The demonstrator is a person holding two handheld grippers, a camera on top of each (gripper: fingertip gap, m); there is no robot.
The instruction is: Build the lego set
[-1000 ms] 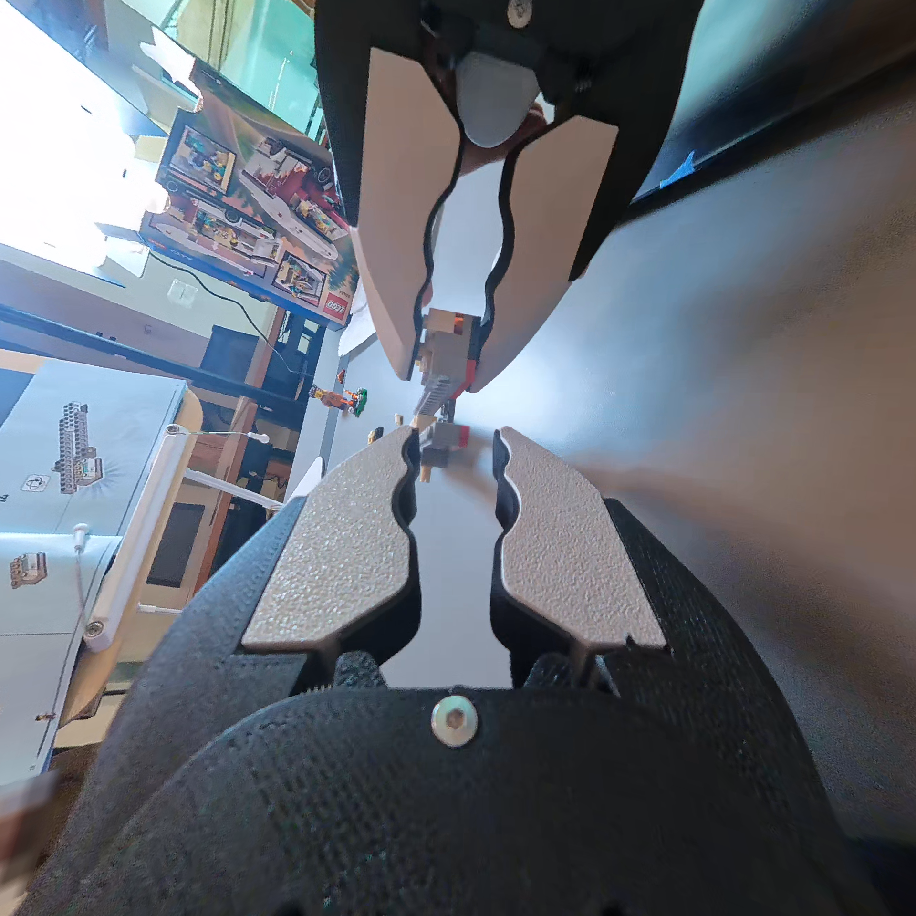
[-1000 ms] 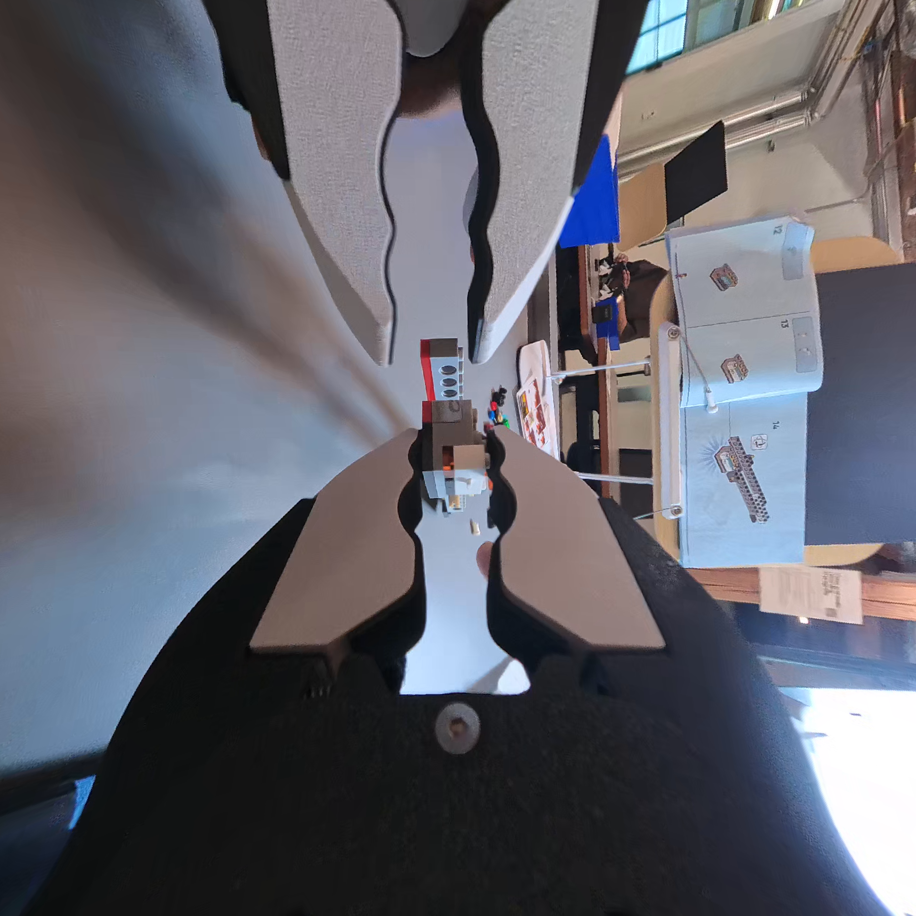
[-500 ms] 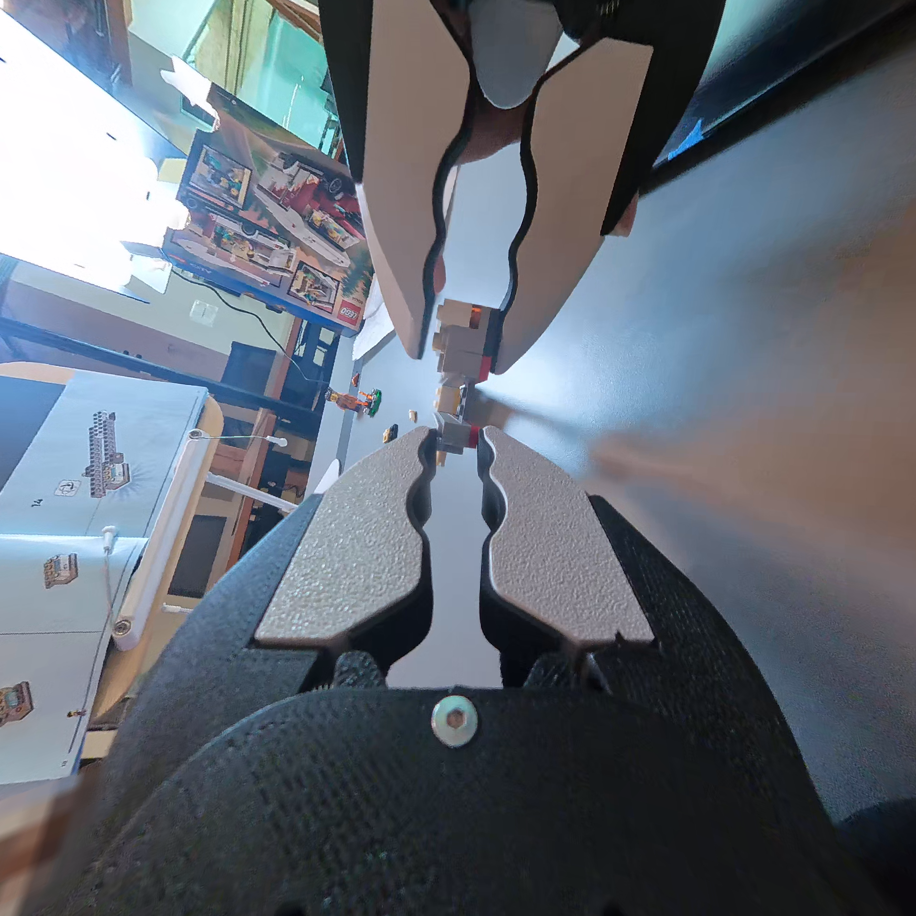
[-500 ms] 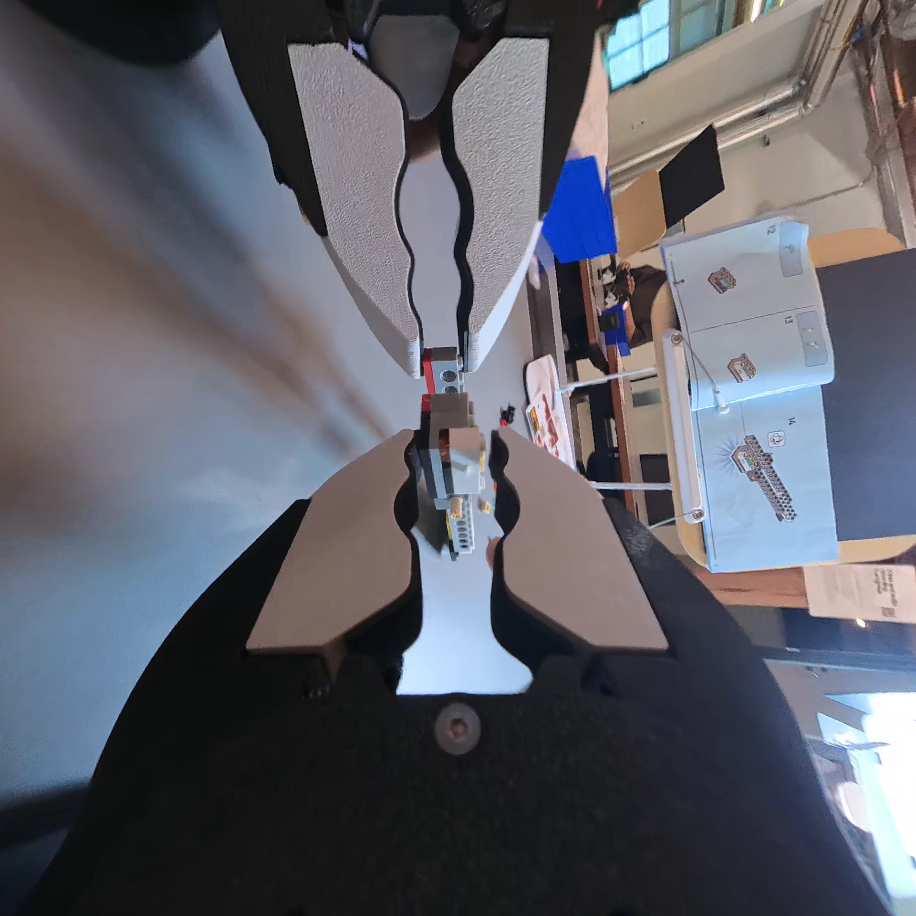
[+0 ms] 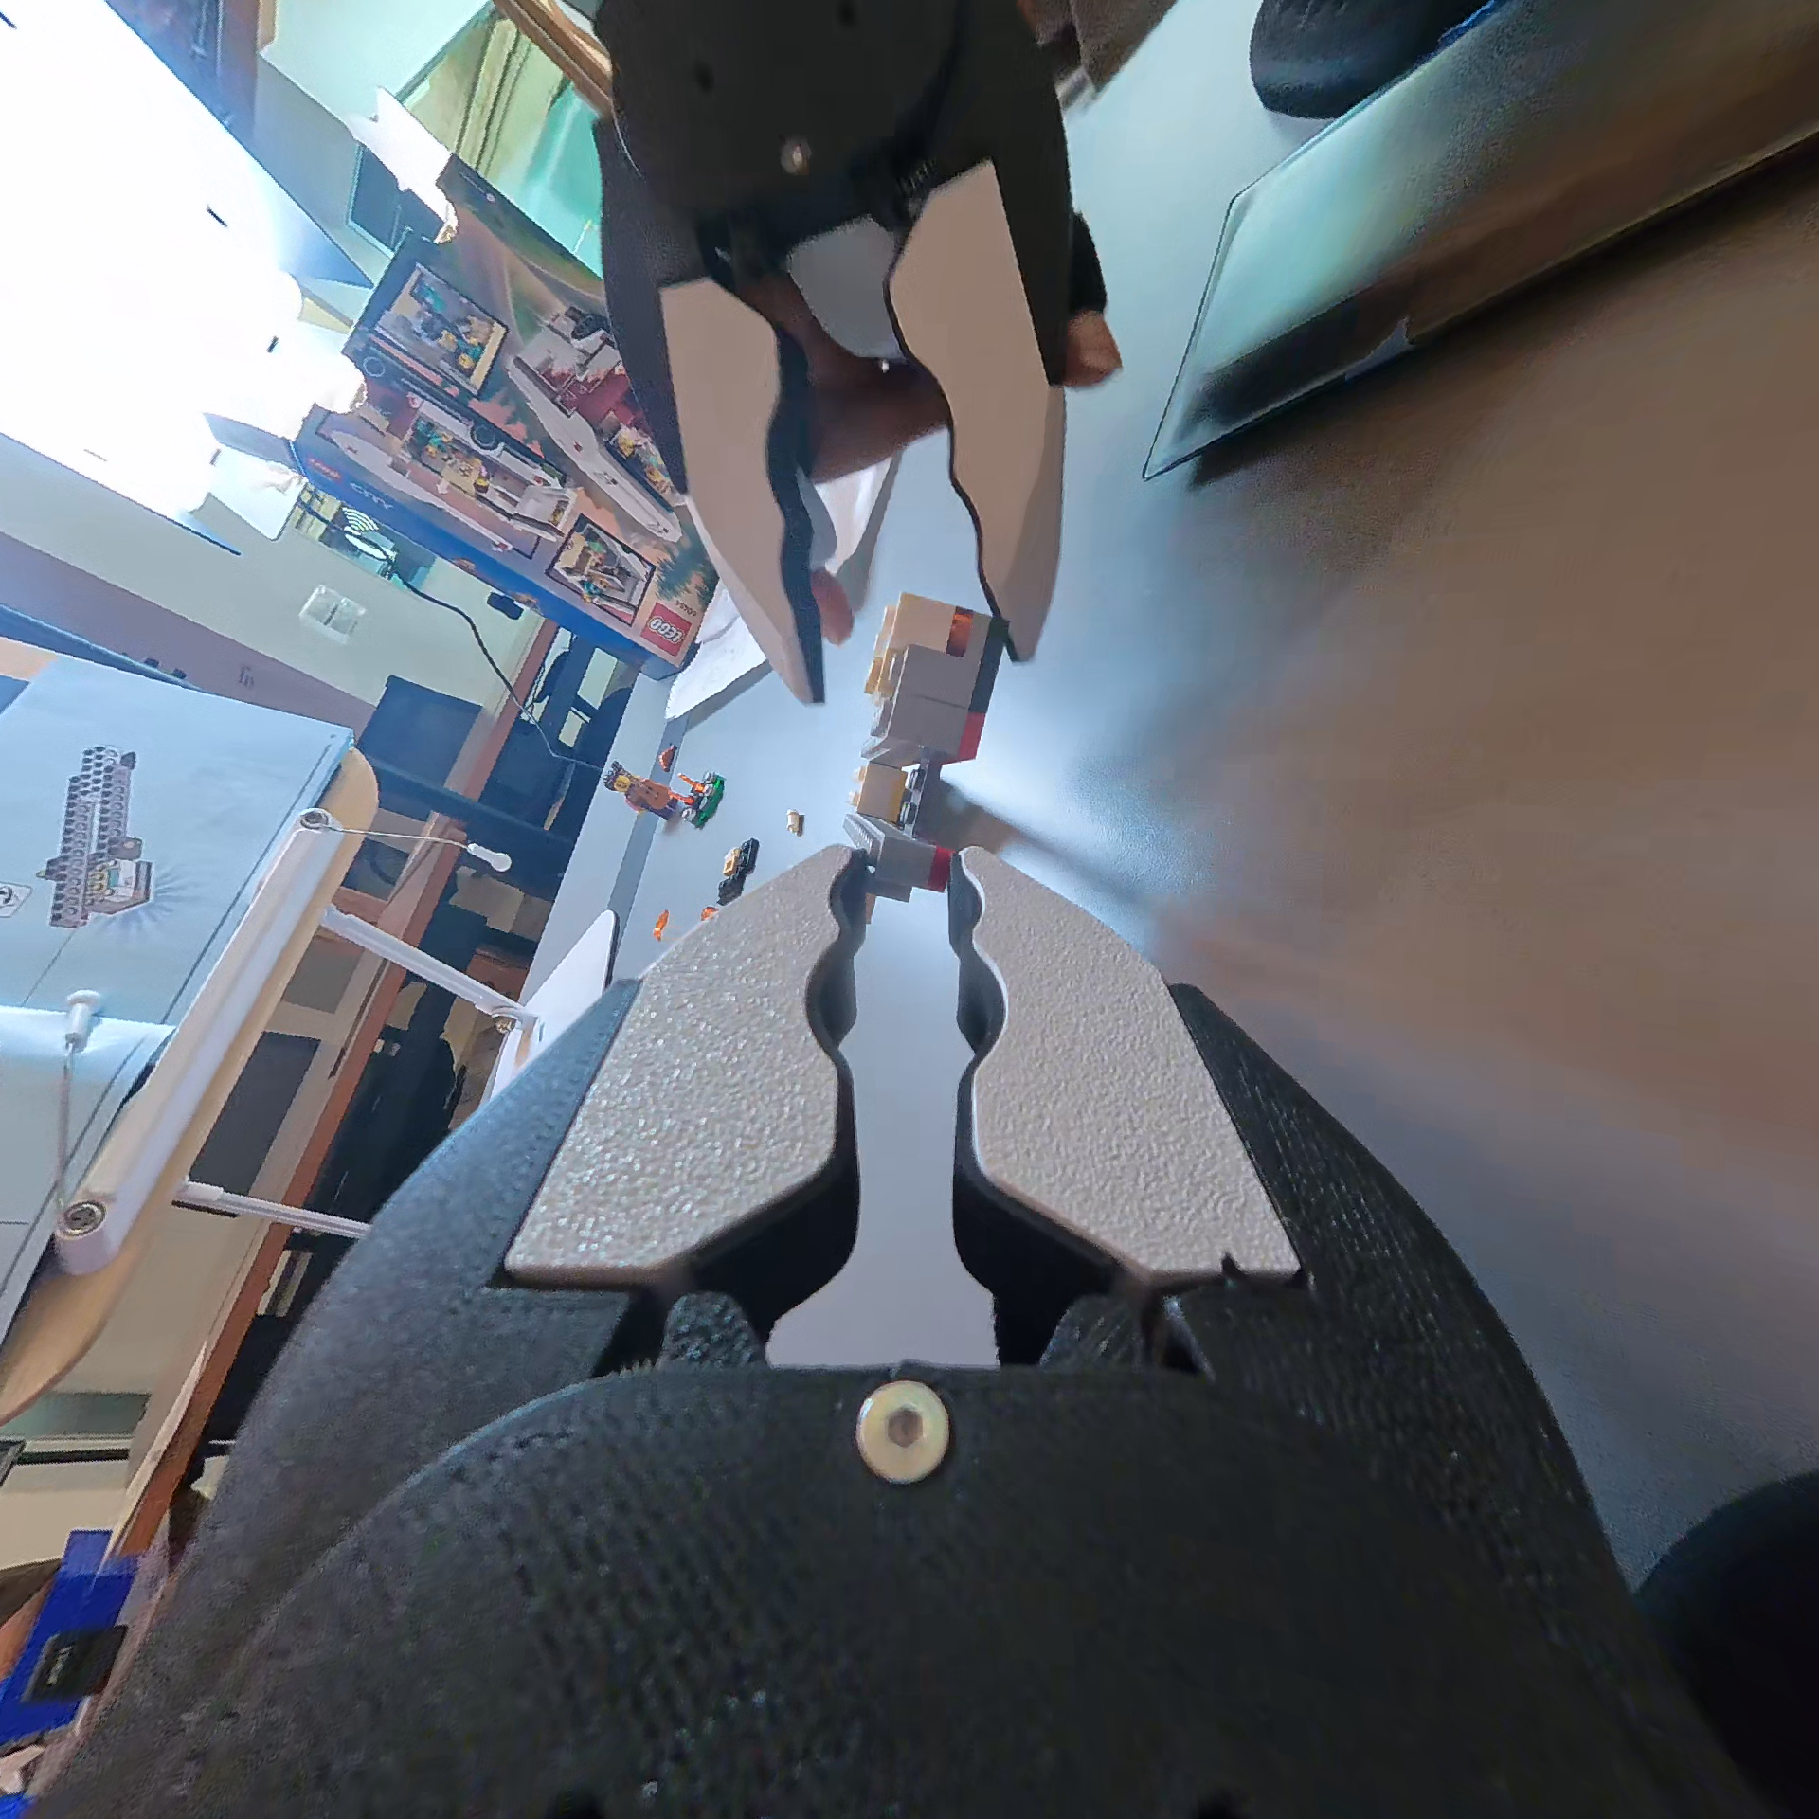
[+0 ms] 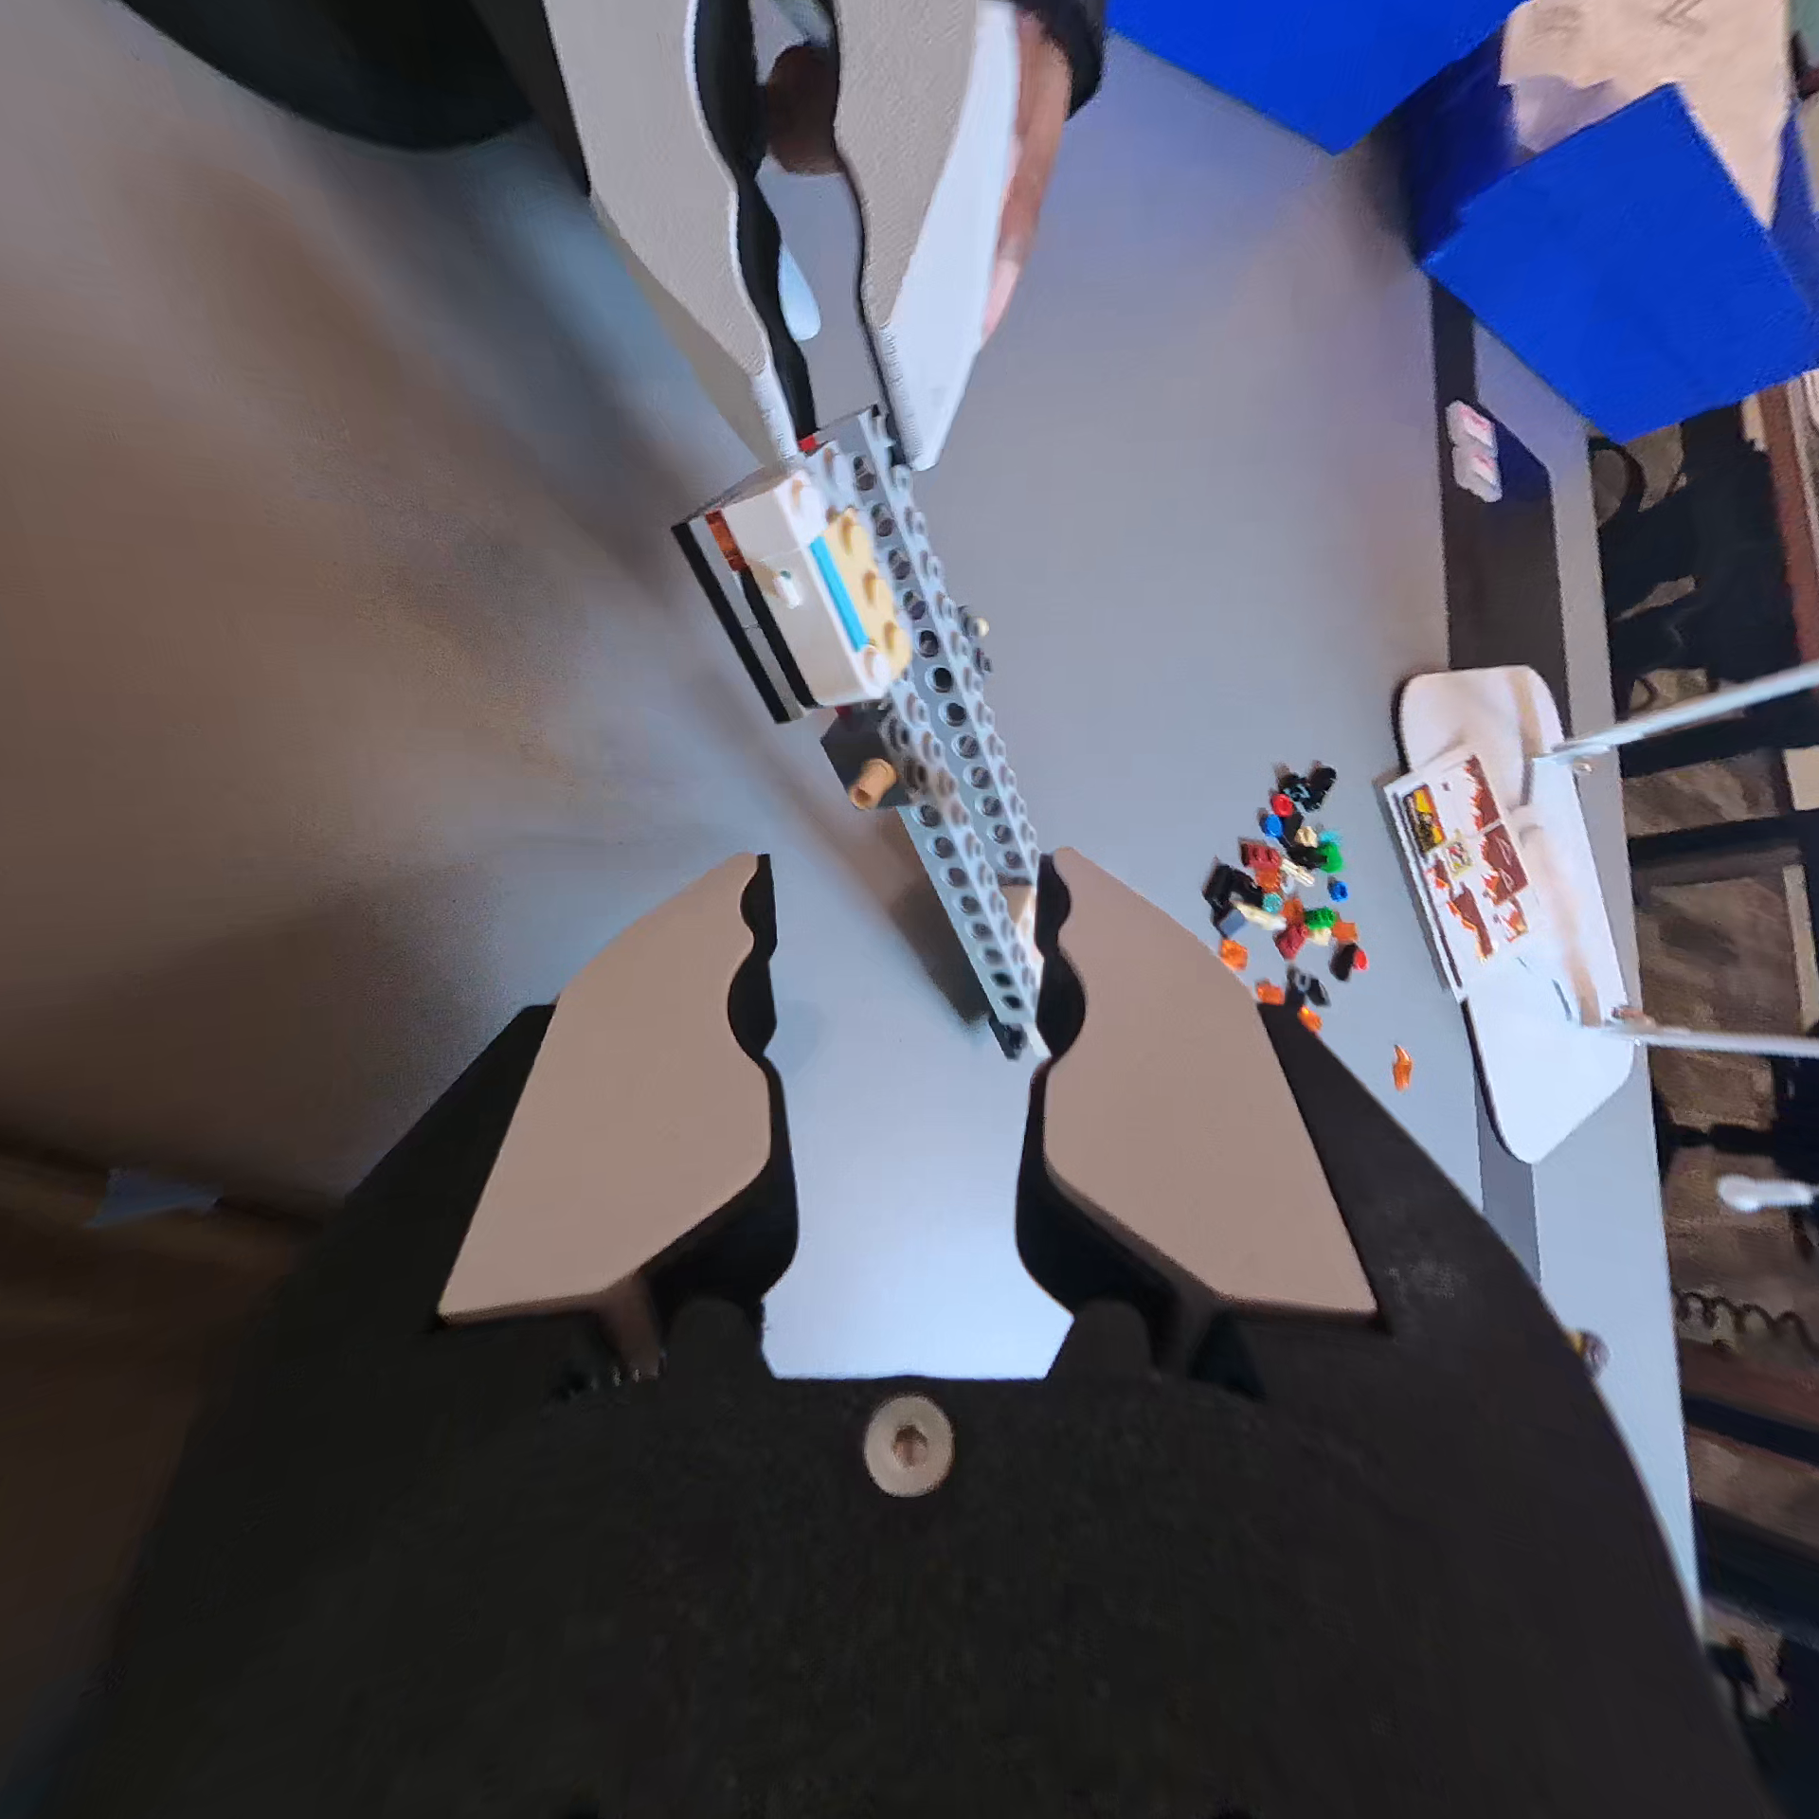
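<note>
The lego assembly [image 6: 945, 709] is a long light-grey holed beam carrying a white and tan cab block with a black and red side. It rests at a slant on the grey table [image 6: 1181, 591]. My left gripper [image 5: 904, 866] is shut on the beam's far end, and it shows at the top of the right wrist view [image 6: 851, 448]. My right gripper [image 6: 906, 866] is open and empty, and the beam's near end lies just inside its right finger. In the left wrist view the right gripper [image 5: 915, 669] hangs open around the cab end of the assembly [image 5: 930, 689].
A pile of small loose pieces [image 6: 1289, 906] lies right of the beam. Beyond it is a sticker sheet [image 6: 1457, 886] on a white stand base. Blue boxes [image 6: 1614, 226] stand at the back right. A booklet on a stand [image 5: 128, 846], the set's box [image 5: 512, 443] and a minifigure [image 5: 655, 792] are on the left. The left gripper's tips are roughly 7 cm from the right gripper's.
My right gripper has opened, let go of the assembly and drawn back and up, now looking down on it. My left gripper closed onto the beam's end and keeps hold.
</note>
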